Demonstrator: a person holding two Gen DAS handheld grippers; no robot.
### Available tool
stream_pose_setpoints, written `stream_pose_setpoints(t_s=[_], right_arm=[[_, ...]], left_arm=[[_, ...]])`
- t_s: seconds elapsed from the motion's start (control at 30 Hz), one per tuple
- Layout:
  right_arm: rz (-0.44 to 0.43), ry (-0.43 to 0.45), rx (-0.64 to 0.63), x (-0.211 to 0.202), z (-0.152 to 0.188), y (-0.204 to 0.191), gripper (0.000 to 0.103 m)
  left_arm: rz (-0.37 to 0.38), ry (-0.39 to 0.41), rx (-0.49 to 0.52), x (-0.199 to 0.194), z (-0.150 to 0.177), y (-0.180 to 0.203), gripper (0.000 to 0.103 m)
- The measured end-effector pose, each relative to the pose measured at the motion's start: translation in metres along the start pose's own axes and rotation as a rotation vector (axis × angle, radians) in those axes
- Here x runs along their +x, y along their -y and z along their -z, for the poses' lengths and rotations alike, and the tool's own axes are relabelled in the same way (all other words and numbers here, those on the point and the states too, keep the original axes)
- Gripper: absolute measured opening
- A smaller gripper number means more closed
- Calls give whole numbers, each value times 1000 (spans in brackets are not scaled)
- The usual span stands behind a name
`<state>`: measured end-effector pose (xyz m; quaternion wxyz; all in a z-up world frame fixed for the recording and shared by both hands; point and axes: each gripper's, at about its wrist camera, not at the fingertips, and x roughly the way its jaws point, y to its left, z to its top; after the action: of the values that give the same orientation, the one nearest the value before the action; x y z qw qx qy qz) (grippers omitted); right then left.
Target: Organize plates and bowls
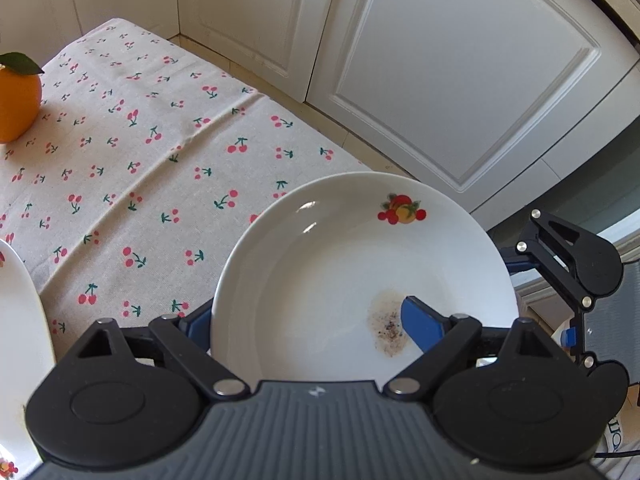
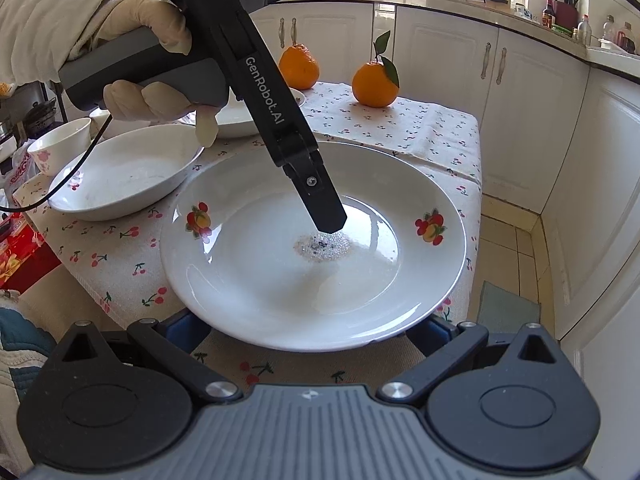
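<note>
Right gripper [image 2: 308, 334] fingertips under plate [image 2: 248, 292]

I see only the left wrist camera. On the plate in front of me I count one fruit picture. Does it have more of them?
Observer: Yes. In the right wrist view the plate carries two fruit pictures, on opposite sides of its rim.
Operator: I see one orange at my left edge. Is it alone?
Observer: No. A second orange, without a leaf, stands near it on the tablecloth. The two do not touch.
Operator: Part of a white dish also shows at my left edge. Is anything beyond it?
Observer: Yes, a small bowl with a pink flower print stands close behind that dish.
</note>
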<state>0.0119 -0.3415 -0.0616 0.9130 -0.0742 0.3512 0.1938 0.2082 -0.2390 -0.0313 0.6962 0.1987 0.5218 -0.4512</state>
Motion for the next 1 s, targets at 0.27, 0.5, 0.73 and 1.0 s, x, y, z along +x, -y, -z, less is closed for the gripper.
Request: stream_pose_setpoints(t_s=[0.27, 0.5, 0.73, 1.0], right_arm=[[-21, -3, -46, 16, -26, 19, 103], [-34, -1, -50, 34, -40, 37, 103], [-31, -13, -50, 49, -44, 48, 103], [-32, -19, -35, 57, -44, 53, 103]], left_arm=[[-28, 49, -33, -10, -19, -20, 92], [-43, 80, -54, -7, -31, -44, 92], [-48, 81, -81, 8, -39, -61, 92], [-55, 77, -92, 17, -42, -67, 92]])
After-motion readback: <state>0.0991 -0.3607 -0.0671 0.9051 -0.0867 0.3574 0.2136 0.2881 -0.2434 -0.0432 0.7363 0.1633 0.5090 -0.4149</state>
